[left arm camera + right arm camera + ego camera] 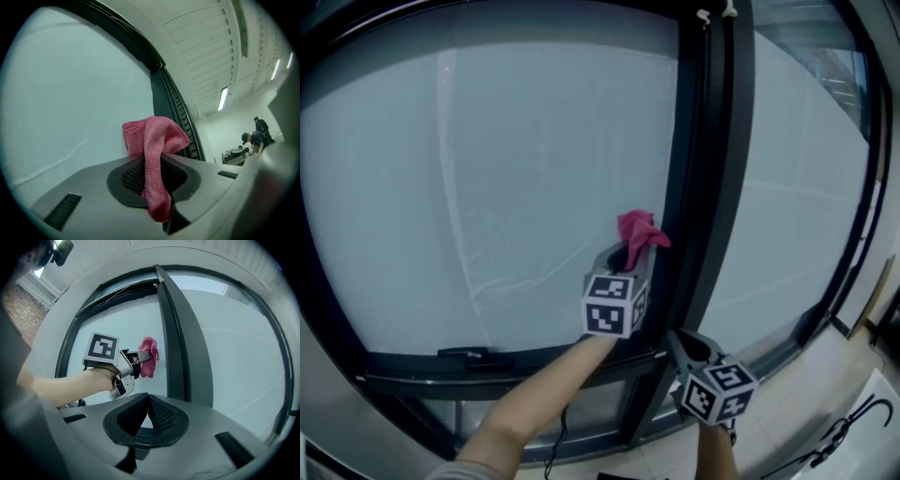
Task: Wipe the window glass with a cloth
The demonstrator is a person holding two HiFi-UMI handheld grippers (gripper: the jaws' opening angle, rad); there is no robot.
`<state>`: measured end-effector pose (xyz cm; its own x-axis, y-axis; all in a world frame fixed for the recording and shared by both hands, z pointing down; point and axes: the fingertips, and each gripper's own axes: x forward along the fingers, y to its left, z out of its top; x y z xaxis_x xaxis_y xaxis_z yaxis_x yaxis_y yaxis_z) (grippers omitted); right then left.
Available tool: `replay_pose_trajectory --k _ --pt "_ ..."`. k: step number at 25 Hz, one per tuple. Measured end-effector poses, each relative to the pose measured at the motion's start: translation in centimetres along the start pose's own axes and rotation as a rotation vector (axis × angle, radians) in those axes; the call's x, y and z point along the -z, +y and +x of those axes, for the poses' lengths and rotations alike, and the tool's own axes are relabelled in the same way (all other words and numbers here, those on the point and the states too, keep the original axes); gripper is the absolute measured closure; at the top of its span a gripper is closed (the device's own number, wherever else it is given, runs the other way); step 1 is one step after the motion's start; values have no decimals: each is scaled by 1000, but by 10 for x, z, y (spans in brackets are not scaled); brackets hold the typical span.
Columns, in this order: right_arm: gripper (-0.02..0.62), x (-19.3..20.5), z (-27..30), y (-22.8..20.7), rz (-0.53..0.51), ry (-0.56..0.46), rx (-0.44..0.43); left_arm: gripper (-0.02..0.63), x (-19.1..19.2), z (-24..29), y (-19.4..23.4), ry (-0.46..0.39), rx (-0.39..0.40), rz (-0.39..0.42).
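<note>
A pink cloth is pressed on the big left window pane, low down and just left of the dark mullion. My left gripper is shut on the cloth. In the left gripper view the cloth bulges above the jaws and a tail hangs down between them, with the glass at the left. My right gripper hangs lower, in front of the mullion's foot, shut with nothing in it. In the right gripper view its jaws meet, and beyond them are the left gripper and the cloth.
Faint wet streaks cross the left pane. A dark handle lies on the bottom frame. A second pane lies right of the mullion. A black cable lies at the bottom right. People stand far off inside the room.
</note>
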<state>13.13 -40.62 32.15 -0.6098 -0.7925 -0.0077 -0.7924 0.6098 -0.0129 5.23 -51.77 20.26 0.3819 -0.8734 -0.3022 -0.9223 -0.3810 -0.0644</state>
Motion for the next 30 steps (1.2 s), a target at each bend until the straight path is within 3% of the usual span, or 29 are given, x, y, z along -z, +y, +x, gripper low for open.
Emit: replay_pose_trajectory --k 8,14,22,26,30 --pt "595 10 -8 -22 12 4 32 538 31 -1 -41 23 78 -28" --pt "595 36 -2 -34 17 50 49 538 71 -3 -40 84 75 -79" --pt "595 46 -6 -27 74 27 -13 538 82 -14 -13 103 -37 -15" --pt "595 49 10 -24 32 42 -20 538 78 -24 4 98 -82 -2" --pt "595 44 25 -6 -15 16 -99 538 78 -41 26 117 -127 30"
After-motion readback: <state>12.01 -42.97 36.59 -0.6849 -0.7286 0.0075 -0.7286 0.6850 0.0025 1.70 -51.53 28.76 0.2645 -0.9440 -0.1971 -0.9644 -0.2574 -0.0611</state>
